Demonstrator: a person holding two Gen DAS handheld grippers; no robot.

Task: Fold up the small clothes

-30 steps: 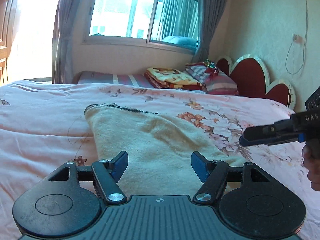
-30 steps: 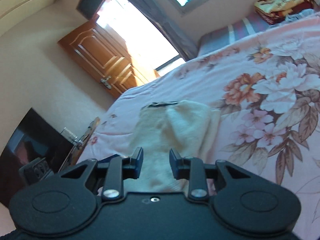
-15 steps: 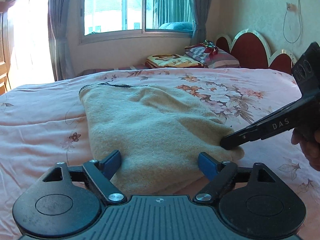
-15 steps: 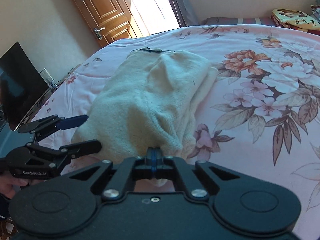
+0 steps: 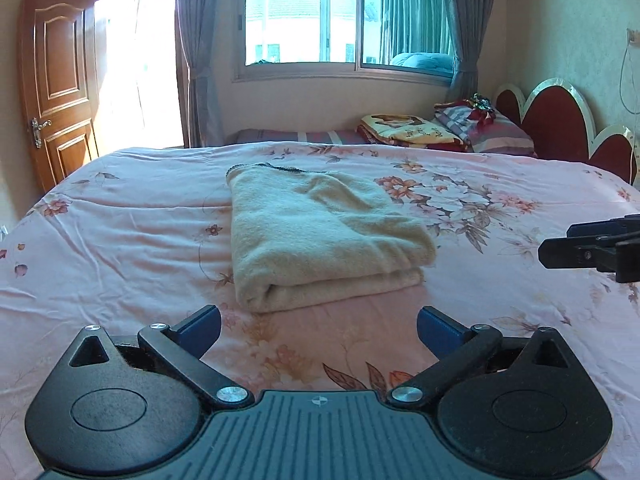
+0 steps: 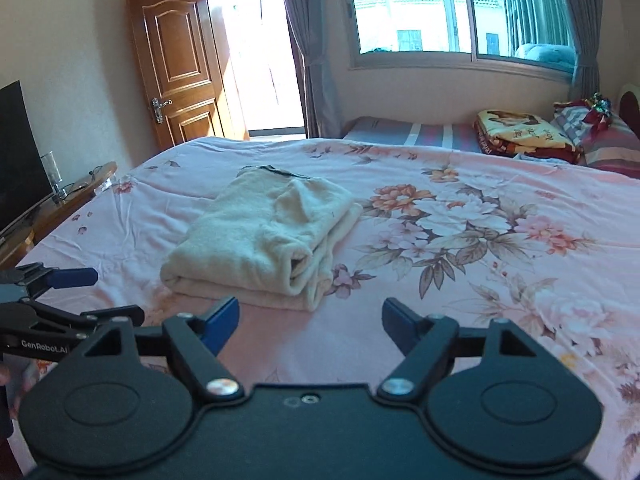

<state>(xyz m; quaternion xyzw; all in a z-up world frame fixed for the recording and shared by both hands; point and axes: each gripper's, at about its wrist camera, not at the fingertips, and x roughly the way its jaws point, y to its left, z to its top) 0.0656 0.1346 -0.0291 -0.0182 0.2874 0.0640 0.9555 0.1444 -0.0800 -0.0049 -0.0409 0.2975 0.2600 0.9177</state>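
A cream fleece garment (image 5: 320, 236) lies folded into a compact rectangle on the pink floral bedspread (image 5: 120, 240); it also shows in the right wrist view (image 6: 260, 244). My left gripper (image 5: 318, 326) is open and empty, held back from the garment's near edge. My right gripper (image 6: 310, 322) is open and empty, also just short of the garment. The right gripper's fingers (image 5: 576, 250) show at the right edge of the left wrist view. The left gripper's fingers (image 6: 72, 278) show at the left edge of the right wrist view.
Folded blankets and pillows (image 5: 440, 132) lie by the red headboard (image 5: 560, 120) at the far right. A wooden door (image 6: 176, 68) stands at the far left. A TV (image 6: 16, 152) and a wooden stand (image 6: 60, 204) sit left of the bed.
The right gripper let go of the garment's near edge and opened. Both grippers pulled back from the garment, which now lies flat and folded.
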